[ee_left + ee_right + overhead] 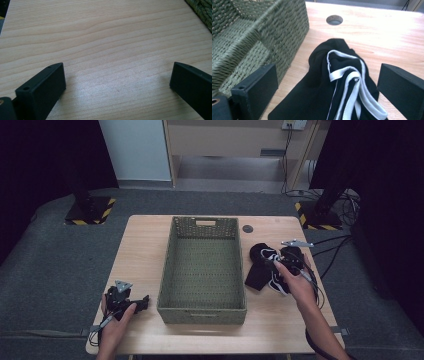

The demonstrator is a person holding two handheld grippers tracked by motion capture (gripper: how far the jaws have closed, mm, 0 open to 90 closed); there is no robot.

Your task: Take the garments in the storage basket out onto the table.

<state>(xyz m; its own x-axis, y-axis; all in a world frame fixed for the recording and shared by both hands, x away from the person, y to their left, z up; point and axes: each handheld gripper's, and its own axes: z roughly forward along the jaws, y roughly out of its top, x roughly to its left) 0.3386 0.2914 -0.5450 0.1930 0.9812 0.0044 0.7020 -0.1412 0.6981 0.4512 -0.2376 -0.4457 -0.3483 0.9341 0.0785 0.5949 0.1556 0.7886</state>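
A green woven basket [202, 307] stands in the middle of the wooden table [140, 250], with nothing inside it. Right of it lies a crumpled black garment with white trim [262, 267], [337, 75]. My right gripper [280, 262] hovers over the garment, open, its jaws standing wide on either side of the cloth [328, 82]. My left gripper [140, 304] rests low near the table's front left, left of the basket, open above bare wood [117, 75].
A round cable hole [247, 228], [334, 19] sits in the table behind the garment. The basket's corner [201, 11] lies right of the left gripper. Dark stands with hazard-striped feet [90, 212] and cables [330, 245] are on the floor beyond.
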